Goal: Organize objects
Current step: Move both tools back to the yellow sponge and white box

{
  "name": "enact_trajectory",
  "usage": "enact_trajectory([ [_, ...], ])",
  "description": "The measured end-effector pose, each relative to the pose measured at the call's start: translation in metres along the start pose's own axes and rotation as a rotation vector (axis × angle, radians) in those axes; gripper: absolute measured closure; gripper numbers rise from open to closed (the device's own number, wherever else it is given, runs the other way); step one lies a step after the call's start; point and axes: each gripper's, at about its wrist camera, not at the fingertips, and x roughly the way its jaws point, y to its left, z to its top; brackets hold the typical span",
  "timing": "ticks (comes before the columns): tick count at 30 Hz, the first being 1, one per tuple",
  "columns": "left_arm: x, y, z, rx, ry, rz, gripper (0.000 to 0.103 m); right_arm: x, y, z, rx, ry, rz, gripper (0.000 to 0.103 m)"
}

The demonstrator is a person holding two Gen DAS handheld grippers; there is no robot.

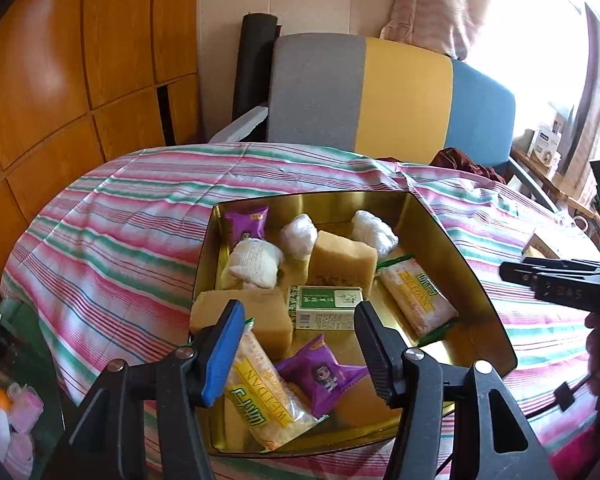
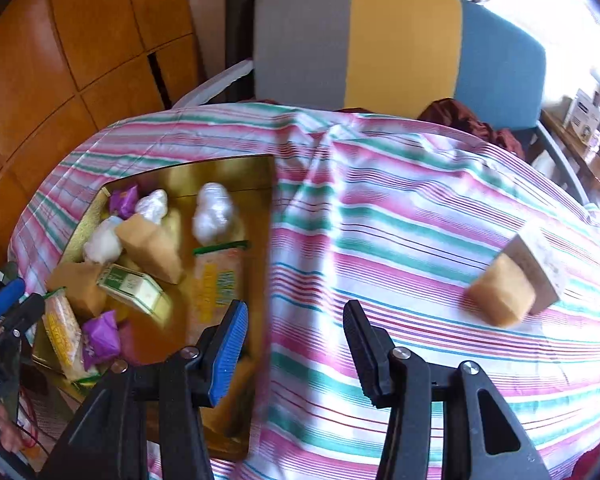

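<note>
A shallow gold-coloured metal tin (image 1: 452,236) sits on a worktop covered in a pink, green and white striped cloth (image 1: 112,248), directly ahead of the left tool (image 1: 300,334). That tool hangs over the tin's near end with its jaws parted and nothing pressed between them; one fingertip is blue (image 1: 222,356), the other black.

Between and just beyond the left tool's fingertips lie a clear snack packet with a yellow band reading "WEIDAN" (image 1: 266,392), a purple wrapper printed with a cartoon figure (image 1: 320,376) and a small green-and-white carton with Chinese characters (image 1: 326,306). Farther ahead of it are a second "WEIDAN" packet (image 1: 418,300), two tan sponge-like blocks (image 1: 342,258), three white wrapped bundles (image 1: 298,236) and another purple wrapper (image 1: 247,226).

The right tool (image 2: 296,344) hovers over the tin's right edge and the bare cloth, jaws apart and empty. Well off to that tool's right, a tan block (image 2: 500,296) rests on the cloth against a pale cream box (image 2: 540,266), both outside the tin. The right wrist view is motion-blurred, so print there cannot be read.

In the left wrist view the right tool's black body shows the letters "DAS" (image 1: 560,290). A chair back in grey, yellow and blue panels (image 1: 392,96) stands beyond the worktop.
</note>
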Motion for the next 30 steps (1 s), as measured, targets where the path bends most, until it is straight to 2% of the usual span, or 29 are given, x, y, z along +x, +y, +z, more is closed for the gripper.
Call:
enact_trajectory([
  [8, -0.004, -0.025, 0.006, 0.083, -0.016, -0.006, 0.043, -0.018, -0.079, -0.019, 0.093, -0.022, -0.1, 0.053],
  [18, -0.01, -0.07, 0.012, 0.208, -0.046, -0.033, 0.04, -0.034, -0.188, -0.047, 0.302, -0.05, -0.27, 0.053],
  [23, -0.012, -0.094, 0.014, 0.264, -0.058, -0.045, 0.037, -0.034, -0.221, -0.057, 0.443, -0.061, -0.269, 0.053],
  [30, -0.009, -0.124, 0.016, 0.331, -0.061, -0.074, 0.037, -0.036, -0.225, -0.058, 0.465, -0.075, -0.238, 0.053],
])
